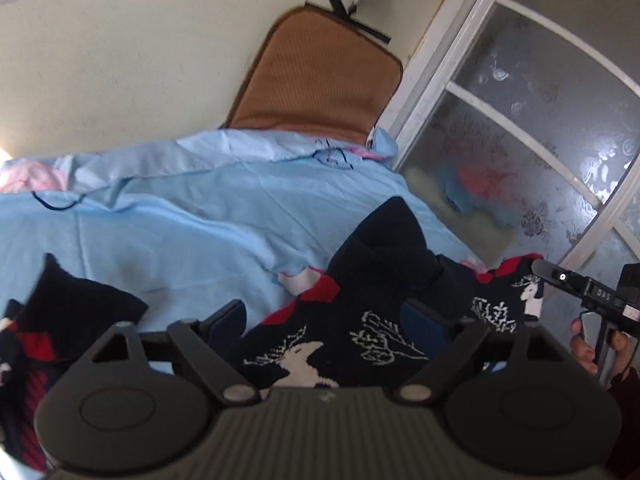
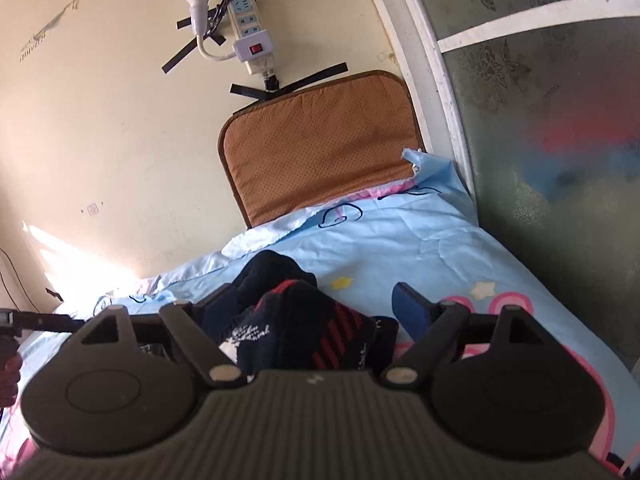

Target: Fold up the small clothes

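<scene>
Right up against both lenses is the dark knit garment (image 1: 344, 344), navy with red bands and white deer, so that's the thing being folded. It's bunched and lifted over the bed sheet (image 1: 200, 216), not lying flat.

Left tool (image 1: 332, 320): fingers spread fairly wide with the cloth draped between them, but I honestly can't tell if it's pinching anything. Same story for the right tool (image 2: 316, 312), wide apart, knit heaped in the gap and against its left finger, grip unclear.

Progress-wise I'd say it's early to middle. No tidy folded shape anywhere, just a lumpy pile with a dark end (image 1: 394, 220) sticking up. Another dark piece (image 1: 76, 304) sits off to the left, also not folded as far as I can see.

Further out: brown cushion (image 2: 320, 144) against the wall, power strip (image 2: 248, 28) taped above it, frosted glass door (image 1: 540, 128) on the right.
</scene>
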### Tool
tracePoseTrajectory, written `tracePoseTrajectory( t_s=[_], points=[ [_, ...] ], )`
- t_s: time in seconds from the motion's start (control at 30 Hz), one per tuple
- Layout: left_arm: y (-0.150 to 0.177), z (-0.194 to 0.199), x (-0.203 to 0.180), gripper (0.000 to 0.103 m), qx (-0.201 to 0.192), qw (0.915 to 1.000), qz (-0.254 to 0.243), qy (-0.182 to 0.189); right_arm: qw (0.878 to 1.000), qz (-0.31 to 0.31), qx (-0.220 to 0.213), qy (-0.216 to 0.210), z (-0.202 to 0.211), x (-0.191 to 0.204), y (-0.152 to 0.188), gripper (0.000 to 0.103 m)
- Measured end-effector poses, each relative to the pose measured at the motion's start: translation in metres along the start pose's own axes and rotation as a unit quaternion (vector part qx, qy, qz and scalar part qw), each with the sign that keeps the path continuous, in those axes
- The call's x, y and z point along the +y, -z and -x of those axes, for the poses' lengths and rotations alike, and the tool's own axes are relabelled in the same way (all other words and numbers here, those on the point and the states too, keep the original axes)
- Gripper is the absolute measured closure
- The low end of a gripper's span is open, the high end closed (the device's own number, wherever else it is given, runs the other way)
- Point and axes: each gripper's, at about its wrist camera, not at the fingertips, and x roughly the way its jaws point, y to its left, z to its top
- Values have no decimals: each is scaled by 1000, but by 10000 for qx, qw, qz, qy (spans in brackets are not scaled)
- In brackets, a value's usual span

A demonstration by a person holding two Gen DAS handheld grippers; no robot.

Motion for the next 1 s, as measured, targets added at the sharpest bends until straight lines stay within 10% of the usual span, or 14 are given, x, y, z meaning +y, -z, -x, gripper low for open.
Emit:
tracePoseTrajectory(
  t_s=[0.07, 0.1, 0.13, 0.17, 0.2, 0.43, 0.77, 1.0],
  points=[
    [9, -25, 6, 16, 376, 9990, 205, 106, 9998, -55, 171, -92, -7, 0, 4, 16],
    [14, -32, 9, 44, 556, 9977, 359, 139, 9993, -51, 317, -182, -10, 0, 5, 26],
    [18, -33, 9, 59, 603, 9971, 433, 164, 9990, 105, 401, -193, -13, 4, 6, 72],
    [23, -23, 9, 66, 468, 9980, 395, 146, 9988, 231, 411, -161, -13, 8, 5, 88],
    [24, -11, 6, 86, 292, 9990, 334, 95, 9992, 247, 267, -147, -10, 11, 1, 86],
    [13, 105, -32, 96, -1385, 9902, -136, 119, 9856, 760, -1343, -697, 40, 63, -57, 87],
    [17, 269, -80, 97, -3671, 9293, -341, -226, 9397, 1543, -2751, -1323, 112, 153, -132, 87],
    [22, 370, -143, 97, -4905, 8642, -817, -771, 8948, 2002, -3713, -1463, 162, 205, -163, 88]
  ],
)
